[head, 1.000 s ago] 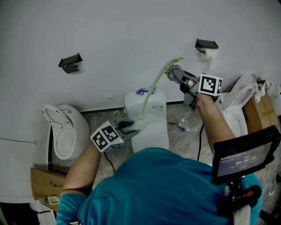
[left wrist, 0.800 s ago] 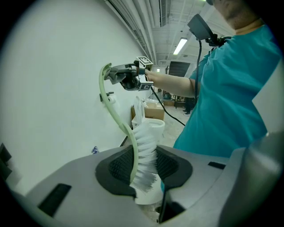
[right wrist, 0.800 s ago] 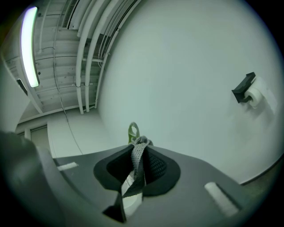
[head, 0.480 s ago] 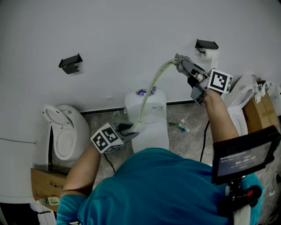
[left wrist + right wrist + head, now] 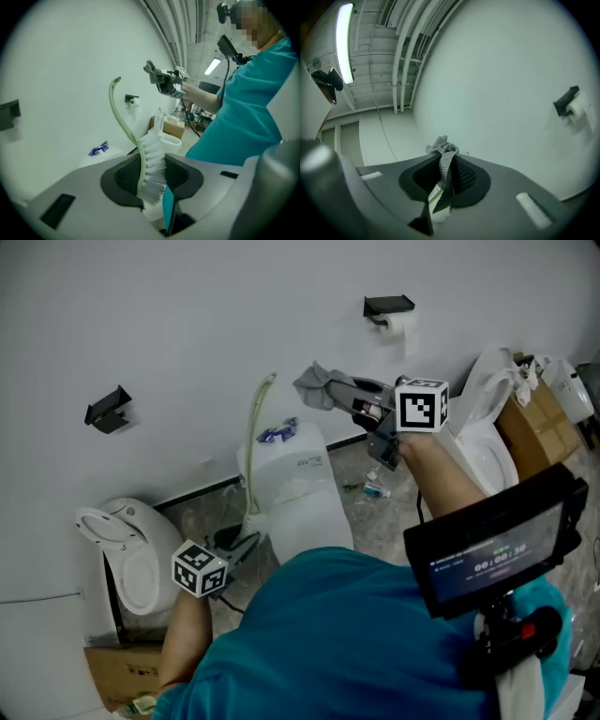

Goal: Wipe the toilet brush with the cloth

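The toilet brush (image 5: pixel 251 456) has a pale green curved handle and white bristles. My left gripper (image 5: pixel 239 545), low at the left of the head view, is shut on its bristle end. In the left gripper view the bristles (image 5: pixel 153 173) sit pressed between the pads of my left gripper (image 5: pixel 152 164), and the handle (image 5: pixel 123 117) arcs upward. My right gripper (image 5: pixel 342 390) is held high by the wall, shut on a grey cloth (image 5: pixel 314 383). The cloth hangs apart from the handle tip (image 5: pixel 272 379), to its right. The right gripper view shows the cloth (image 5: pixel 443 159) pinched in my right gripper (image 5: pixel 445 166).
A white toilet tank (image 5: pixel 291 474) stands under the brush, with other toilets at left (image 5: pixel 127 554) and right (image 5: pixel 487 427). A paper-roll holder (image 5: pixel 389 307) and a black bracket (image 5: pixel 108 409) hang on the wall. Cardboard box (image 5: pixel 539 418) at right; small litter (image 5: pixel 375 488) on the floor.
The cloth was at the handle's tip; now it is off it, with the right gripper away to the side. The left gripper has sunk lower with the brush.
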The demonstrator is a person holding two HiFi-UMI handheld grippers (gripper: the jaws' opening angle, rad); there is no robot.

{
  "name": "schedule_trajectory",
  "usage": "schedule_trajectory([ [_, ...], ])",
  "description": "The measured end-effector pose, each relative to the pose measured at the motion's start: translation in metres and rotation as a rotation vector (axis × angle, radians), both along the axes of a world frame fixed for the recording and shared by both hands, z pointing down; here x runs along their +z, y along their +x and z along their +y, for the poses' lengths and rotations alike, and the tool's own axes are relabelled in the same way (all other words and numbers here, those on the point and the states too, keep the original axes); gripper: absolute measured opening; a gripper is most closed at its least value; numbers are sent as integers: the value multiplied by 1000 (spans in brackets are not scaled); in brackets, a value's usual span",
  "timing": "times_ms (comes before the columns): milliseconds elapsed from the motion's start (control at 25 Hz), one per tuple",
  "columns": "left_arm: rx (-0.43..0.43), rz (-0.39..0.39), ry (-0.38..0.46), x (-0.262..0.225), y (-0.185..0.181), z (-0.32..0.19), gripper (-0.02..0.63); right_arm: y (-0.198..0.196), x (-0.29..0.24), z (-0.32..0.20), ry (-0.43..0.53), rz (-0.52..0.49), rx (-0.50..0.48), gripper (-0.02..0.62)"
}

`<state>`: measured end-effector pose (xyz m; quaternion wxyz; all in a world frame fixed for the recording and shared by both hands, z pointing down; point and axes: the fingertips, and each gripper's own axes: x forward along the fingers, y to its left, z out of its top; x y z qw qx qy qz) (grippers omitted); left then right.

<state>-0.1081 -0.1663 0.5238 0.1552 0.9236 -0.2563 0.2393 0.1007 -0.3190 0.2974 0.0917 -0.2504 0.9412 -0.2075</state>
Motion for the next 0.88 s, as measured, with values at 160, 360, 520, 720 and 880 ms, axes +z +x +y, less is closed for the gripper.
schedule_trajectory([
  [160,-130,107,-4,-2,-19,-10,130,-23,80,19,-148,74,-59,46],
  [360,-282,201,34,-8,-39,-22,132,-50,151,57,-251,126,-131,46],
  [520,-384,291,41,-14,-50,-29,132,-69,189,92,-240,185,-143,43],
  [720,-422,367,5,-15,-54,-31,133,-76,219,109,-222,291,-142,43],
  [880,-425,370,9,-14,-52,-33,133,-68,217,97,-193,321,-118,41],
])
